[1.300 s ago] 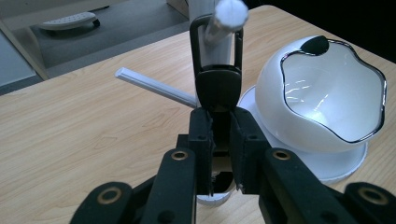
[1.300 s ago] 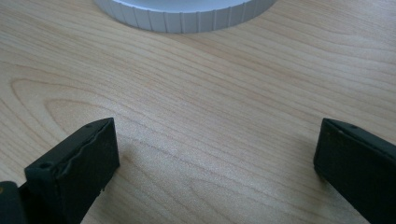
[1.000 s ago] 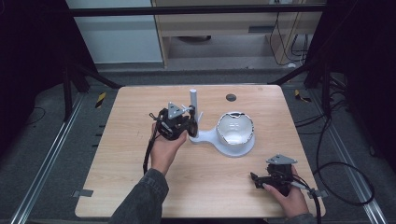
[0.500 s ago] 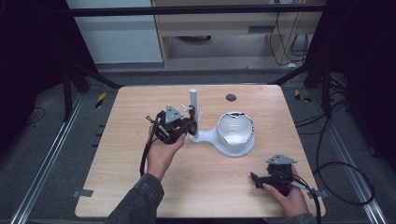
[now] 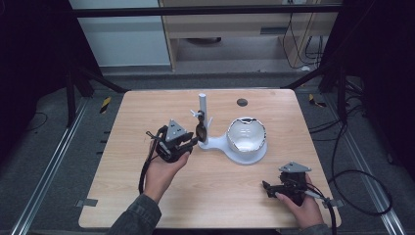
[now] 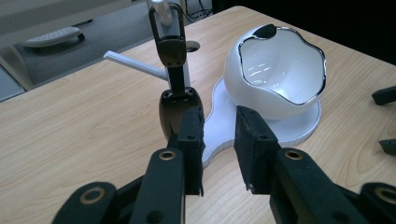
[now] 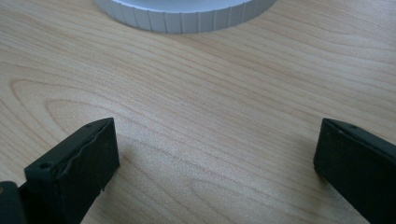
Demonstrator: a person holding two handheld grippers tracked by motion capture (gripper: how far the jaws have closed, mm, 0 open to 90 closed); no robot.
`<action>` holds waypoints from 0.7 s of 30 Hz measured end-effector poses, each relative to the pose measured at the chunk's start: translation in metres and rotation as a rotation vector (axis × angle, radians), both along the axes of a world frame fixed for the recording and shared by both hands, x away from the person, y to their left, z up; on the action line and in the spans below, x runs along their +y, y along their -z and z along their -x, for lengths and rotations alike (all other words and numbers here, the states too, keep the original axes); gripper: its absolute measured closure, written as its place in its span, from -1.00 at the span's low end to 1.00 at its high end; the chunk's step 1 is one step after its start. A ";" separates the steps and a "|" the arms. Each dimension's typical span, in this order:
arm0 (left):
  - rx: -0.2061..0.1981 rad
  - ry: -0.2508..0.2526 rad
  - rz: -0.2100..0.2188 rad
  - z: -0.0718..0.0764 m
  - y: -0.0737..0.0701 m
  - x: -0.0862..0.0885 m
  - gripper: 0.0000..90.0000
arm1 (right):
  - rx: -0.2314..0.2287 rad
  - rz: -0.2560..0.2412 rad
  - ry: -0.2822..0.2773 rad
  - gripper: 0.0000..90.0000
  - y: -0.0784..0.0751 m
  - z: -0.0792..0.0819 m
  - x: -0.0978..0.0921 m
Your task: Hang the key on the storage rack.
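A white stand (image 5: 215, 143) sits mid-table, with an upright post (image 5: 202, 105) and a white, chrome-rimmed bowl (image 5: 246, 134) on its base. A dark key fob (image 5: 200, 130) hangs from a clip on the post. In the left gripper view the fob (image 6: 173, 109) hangs just beyond the left jaw, with the bowl (image 6: 275, 70) to the right. My left gripper (image 5: 192, 142) (image 6: 218, 116) is open by a narrow gap and holds nothing. My right gripper (image 5: 266, 187) (image 7: 215, 140) rests wide open on the wood near the front right, facing the stand's ribbed base rim (image 7: 187, 18).
A small dark round hole (image 5: 242, 102) is set into the wooden table (image 5: 122, 196) behind the bowl. Bare wood lies to the left and in front of the stand. Cables trail from both grippers off the front edge.
My left gripper has drawn back from the post toward the person and slightly left, leaving the fob hanging. The right gripper has not moved.
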State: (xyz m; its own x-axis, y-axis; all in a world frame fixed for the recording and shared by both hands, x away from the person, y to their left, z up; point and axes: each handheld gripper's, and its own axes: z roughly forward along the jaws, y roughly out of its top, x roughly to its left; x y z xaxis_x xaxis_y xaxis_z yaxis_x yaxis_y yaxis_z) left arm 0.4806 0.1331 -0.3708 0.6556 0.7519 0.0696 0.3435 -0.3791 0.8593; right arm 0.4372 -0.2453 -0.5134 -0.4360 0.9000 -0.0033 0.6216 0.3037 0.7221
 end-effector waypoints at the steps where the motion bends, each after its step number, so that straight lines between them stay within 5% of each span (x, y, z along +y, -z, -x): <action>1: -0.001 0.001 -0.001 0.002 0.000 0.001 0.55 | 0.000 0.000 0.000 -0.99 0.000 0.000 0.000; 15: 0.019 -0.031 -0.091 0.016 0.011 0.022 -0.18 | 0.000 0.001 0.001 -0.99 0.000 0.000 0.000; 21: 0.079 -0.075 -0.058 0.018 0.028 0.041 -0.48 | 0.000 0.000 0.001 -0.99 0.000 0.000 0.000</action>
